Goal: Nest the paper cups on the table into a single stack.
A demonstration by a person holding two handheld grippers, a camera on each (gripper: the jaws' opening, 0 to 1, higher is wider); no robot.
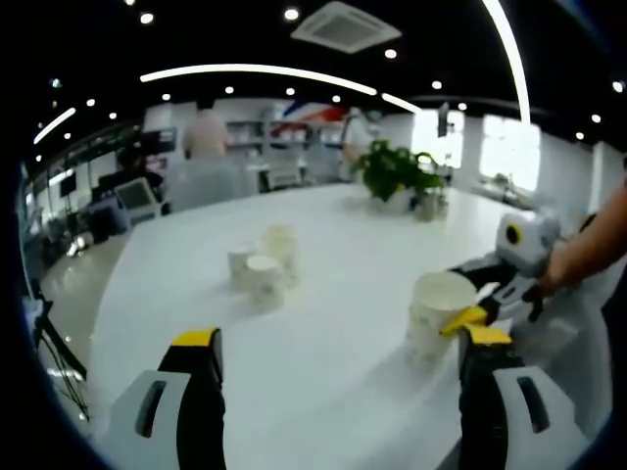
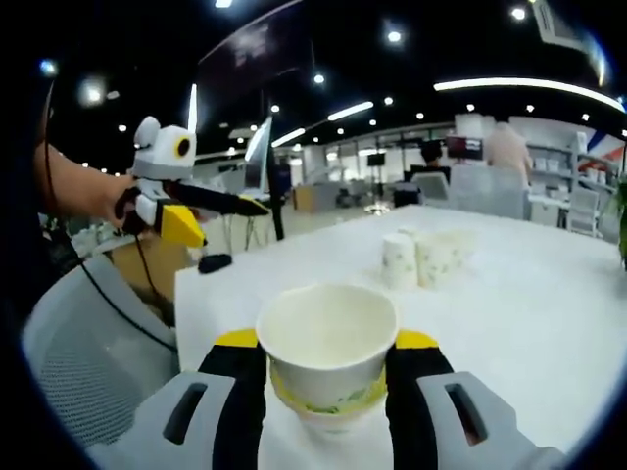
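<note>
No legible writing or brand on any cup; the held paper cup [image 2: 327, 354] carries only a faint green print near its base, too blurred to read. In the right gripper view the right gripper [image 2: 327, 364] is clamped on that cup, one yellow-tipped jaw against each side, mouth upward and upright, just above the white bench [image 2: 529, 304]. The left gripper view shows the same cup [image 1: 438, 318] at right, held by the other gripper coming in from the right. The left gripper [image 1: 338, 343] has its jaws spread wide with nothing between them, over bare bench [image 1: 323, 382]. A cluster of three paper cups [image 1: 263, 262] stands mid-bench, touching or nearly so, well apart from the held cup; the same cluster [image 2: 421, 257] appears beyond the held cup. A potted plant [image 1: 394, 174] sits at the far edge.
</note>
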